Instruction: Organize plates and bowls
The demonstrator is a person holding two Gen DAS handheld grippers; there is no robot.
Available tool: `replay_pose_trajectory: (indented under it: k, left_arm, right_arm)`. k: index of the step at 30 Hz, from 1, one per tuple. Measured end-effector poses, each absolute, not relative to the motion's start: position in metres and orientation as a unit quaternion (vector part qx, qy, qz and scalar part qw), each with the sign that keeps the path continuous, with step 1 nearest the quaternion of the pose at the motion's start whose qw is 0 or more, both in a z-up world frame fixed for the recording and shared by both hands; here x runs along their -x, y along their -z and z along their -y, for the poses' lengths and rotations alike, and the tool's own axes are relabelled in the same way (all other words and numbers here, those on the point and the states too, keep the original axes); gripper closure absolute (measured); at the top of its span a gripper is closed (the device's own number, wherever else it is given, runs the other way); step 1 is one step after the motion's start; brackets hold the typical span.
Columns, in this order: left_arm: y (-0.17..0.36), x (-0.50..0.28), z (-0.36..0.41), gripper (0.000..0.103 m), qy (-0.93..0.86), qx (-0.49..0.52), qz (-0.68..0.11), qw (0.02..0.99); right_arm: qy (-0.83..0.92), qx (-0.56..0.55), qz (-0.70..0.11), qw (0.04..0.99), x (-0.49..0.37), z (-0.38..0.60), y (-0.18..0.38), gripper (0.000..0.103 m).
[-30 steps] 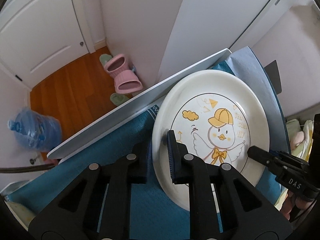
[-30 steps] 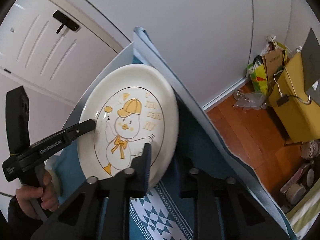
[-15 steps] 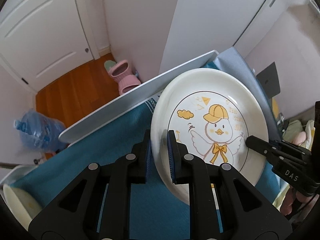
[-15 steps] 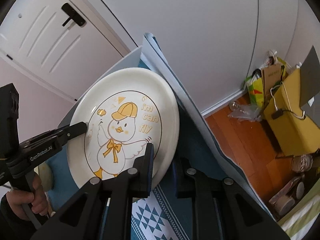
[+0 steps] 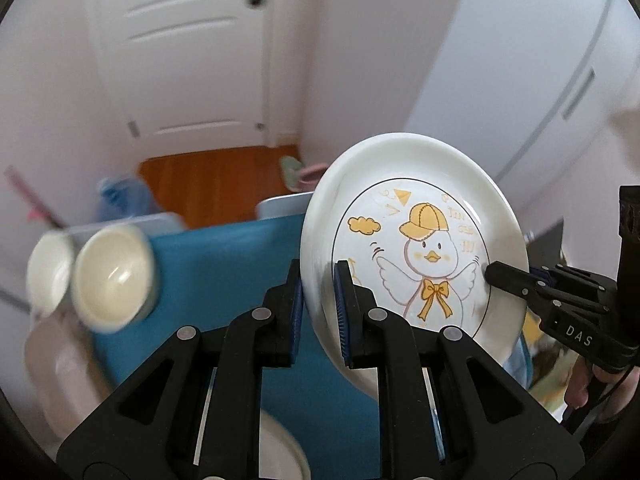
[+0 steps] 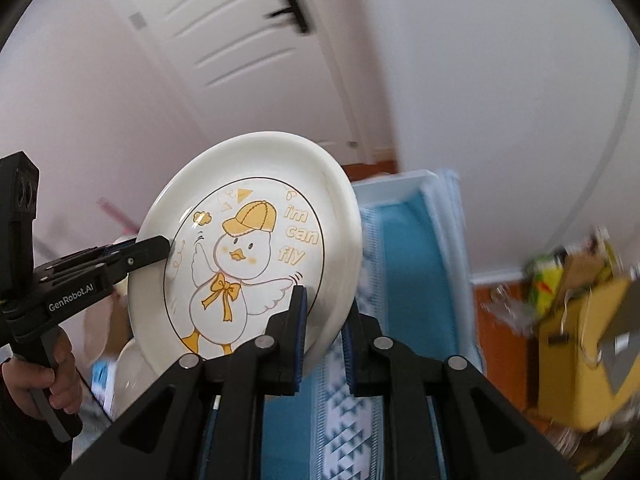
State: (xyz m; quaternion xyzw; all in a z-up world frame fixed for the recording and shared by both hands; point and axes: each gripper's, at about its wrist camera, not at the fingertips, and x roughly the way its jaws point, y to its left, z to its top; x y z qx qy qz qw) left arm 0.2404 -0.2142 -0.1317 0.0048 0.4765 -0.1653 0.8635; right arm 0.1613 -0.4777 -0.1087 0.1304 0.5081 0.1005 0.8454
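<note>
I see the white panelled door (image 5: 180, 52) filling the background behind the plate, with its dark lever handle (image 6: 294, 6) high above the plate's upper rim. Below the door, a strip of orange wooden floor (image 5: 216, 184) shows just beyond the plate's left edge. The blue cloth (image 5: 224, 280) covers the table under the plate and runs out to its left; in the right wrist view a patterned white-and-blue band (image 6: 340, 412) of that cloth lies directly beneath the plate's lower rim.

The plate (image 5: 412, 248) itself is white, printed with a yellow-capped duck and the words "i'm can fly". It is clear of the cloth, tilted up on edge with its printed face toward both cameras. My left gripper (image 5: 318, 312) is clamped tight on the plate's lower left rim, one pad on the back and one on the face. My right gripper (image 6: 324, 320) pinches the opposite rim the same way, narrow and firm. From the left camera I see the right tool's black finger lying across the duck's wing.

Left of the plate, well apart from it, two cream bowls (image 5: 112, 276) sit side by side, blurred. Pink slippers (image 5: 308, 172) lie on the floor just behind the plate's top edge.
</note>
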Motion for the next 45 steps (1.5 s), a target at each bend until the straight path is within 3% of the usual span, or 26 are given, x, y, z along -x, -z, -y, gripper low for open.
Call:
replay_pose_trajectory:
  k: [8, 21, 30, 45]
  left_arm:
    - [0.123, -0.160, 0.131, 0.090, 0.060, 0.052, -0.467, 0.880]
    - [0.212, -0.093, 0.040, 0.090, 0.027, 0.115, -0.532, 0.838]
    - [0.252, -0.095, 0.027, 0.090, 0.056, 0.097, -0.561, 0.820]
    - [0.262, -0.110, 0.039, 0.086, 0.053, 0.042, -0.584, 0.809]
  right_arm:
    - [-0.224, -0.060, -0.505, 0.831, -0.137, 0.405, 0.083, 0.088]
    - [-0.269, 0.015, -0.553, 0.789, -0.076, 0.300, 0.137, 0.088]
    - [-0.228, 0.027, -0.579, 0.782, -0.066, 0.275, 0.165, 0.088]
    - [-0.199, 0.040, -0.585, 0.785, -0.065, 0.261, 0.172, 0.088]
